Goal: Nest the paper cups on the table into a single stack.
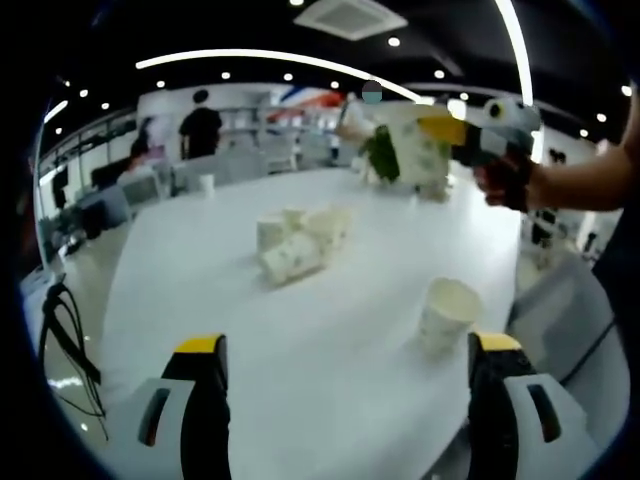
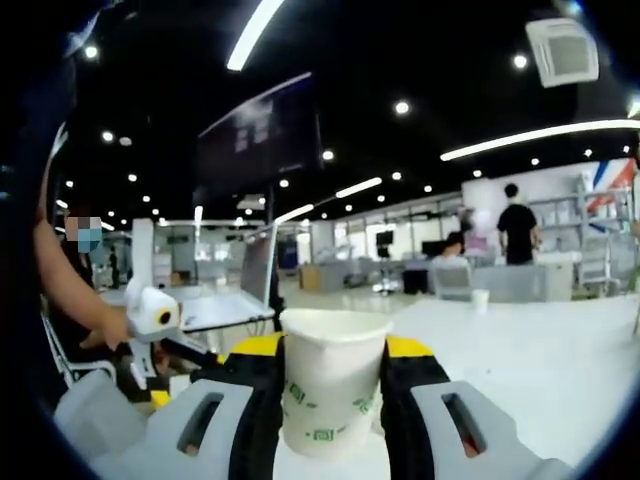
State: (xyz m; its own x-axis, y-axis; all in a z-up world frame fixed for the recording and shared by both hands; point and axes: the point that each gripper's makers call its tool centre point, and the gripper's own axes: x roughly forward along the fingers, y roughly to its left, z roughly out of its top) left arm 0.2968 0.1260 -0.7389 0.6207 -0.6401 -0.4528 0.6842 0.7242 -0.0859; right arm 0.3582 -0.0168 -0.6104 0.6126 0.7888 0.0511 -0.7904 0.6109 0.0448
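In the left gripper view, a white paper cup (image 1: 448, 313) stands upright on the white table (image 1: 330, 350), just ahead of my right-hand jaw. My left gripper (image 1: 345, 352) is open with nothing between its jaws. Farther back, several paper cups (image 1: 300, 242) lie tumbled in a loose cluster mid-table. My right gripper (image 1: 432, 135) enters from the upper right, raised above the table, shut on a green-printed paper cup (image 1: 405, 150). In the right gripper view that cup (image 2: 332, 385) sits upright, clamped between the jaws of the right gripper (image 2: 332, 352).
A lone small cup (image 1: 206, 184) stands at the table's far edge, also seen as the far cup (image 2: 481, 299). Chairs (image 1: 140, 185) ring the table, and cables (image 1: 65, 330) hang at the left. A person's forearm (image 2: 70, 290) shows at left. People stand far behind.
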